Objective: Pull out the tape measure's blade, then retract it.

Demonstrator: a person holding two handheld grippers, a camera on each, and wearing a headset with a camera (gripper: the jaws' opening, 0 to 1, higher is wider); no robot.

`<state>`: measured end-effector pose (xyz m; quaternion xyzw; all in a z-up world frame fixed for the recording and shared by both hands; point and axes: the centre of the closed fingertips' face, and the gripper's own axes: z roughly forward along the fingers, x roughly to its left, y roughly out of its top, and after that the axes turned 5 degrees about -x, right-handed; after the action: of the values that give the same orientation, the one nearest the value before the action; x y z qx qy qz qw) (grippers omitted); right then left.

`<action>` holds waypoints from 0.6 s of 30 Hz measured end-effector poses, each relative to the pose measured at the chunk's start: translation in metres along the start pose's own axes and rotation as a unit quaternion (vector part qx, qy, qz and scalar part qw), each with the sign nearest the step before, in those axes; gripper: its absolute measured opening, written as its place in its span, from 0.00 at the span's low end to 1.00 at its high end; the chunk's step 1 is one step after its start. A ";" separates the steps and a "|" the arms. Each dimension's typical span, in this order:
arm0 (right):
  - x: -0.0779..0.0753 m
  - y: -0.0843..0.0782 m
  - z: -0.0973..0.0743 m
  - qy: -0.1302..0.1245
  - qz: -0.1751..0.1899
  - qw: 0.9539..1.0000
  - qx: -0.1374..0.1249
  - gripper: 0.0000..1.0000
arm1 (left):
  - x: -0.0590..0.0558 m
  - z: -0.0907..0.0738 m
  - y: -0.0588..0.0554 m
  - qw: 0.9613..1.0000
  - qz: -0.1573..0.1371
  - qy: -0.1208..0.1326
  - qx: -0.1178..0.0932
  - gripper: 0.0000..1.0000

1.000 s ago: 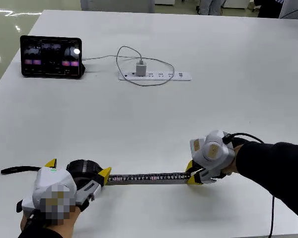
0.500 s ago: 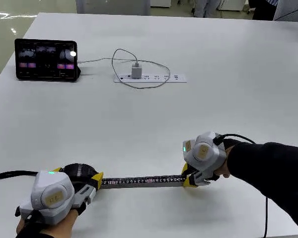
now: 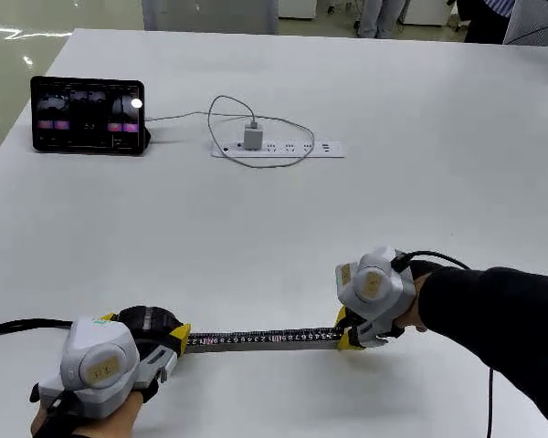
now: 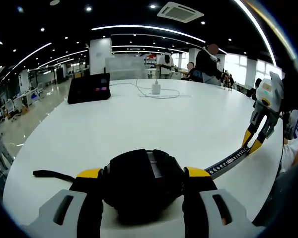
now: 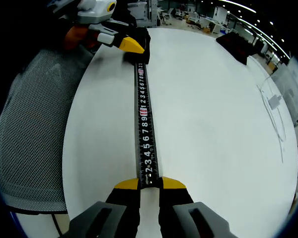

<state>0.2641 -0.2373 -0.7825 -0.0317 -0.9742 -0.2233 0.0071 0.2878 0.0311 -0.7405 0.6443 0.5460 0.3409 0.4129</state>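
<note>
Two grips, smooth white table [image 3: 283, 237] — left gripper [image 3: 144, 327] clamps the tape measure's rounded black case [image 4: 144, 181], right gripper [image 5: 150, 183] pinches the end of its flat, numbered blade [image 5: 143, 119], stretched straight between.

The tape blade [image 5: 144, 129] carries printed scale digits, 2 up to 9 legible (then a red-marked figure); further digits too blurred to read.

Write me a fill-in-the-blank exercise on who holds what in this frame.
The left gripper is shut on the tape measure's case, which is ____.
The right gripper pinches the tip of the blade, printed with ____.
Both grippers' jaw tips are ____.
The charger plugged into the power strip is ____.
Missing words: black; numbers; yellow; white.
</note>
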 end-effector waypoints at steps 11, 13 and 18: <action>0.001 0.001 0.001 0.002 -0.019 1.000 0.008 0.10 | 0.000 0.000 -0.001 1.000 0.009 -0.002 0.001 0.59; 0.000 0.001 0.001 0.002 -0.007 1.000 0.004 0.10 | 0.000 0.000 0.000 1.000 0.008 -0.002 0.001 0.59; 0.001 0.003 0.001 0.002 -0.006 1.000 -0.001 0.10 | -0.001 0.000 0.000 1.000 0.005 -0.007 -0.004 0.59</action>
<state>0.2632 -0.2339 -0.7821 -0.0258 -0.9740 -0.2248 0.0076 0.2880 0.0305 -0.7408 0.6476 0.5388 0.3402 0.4178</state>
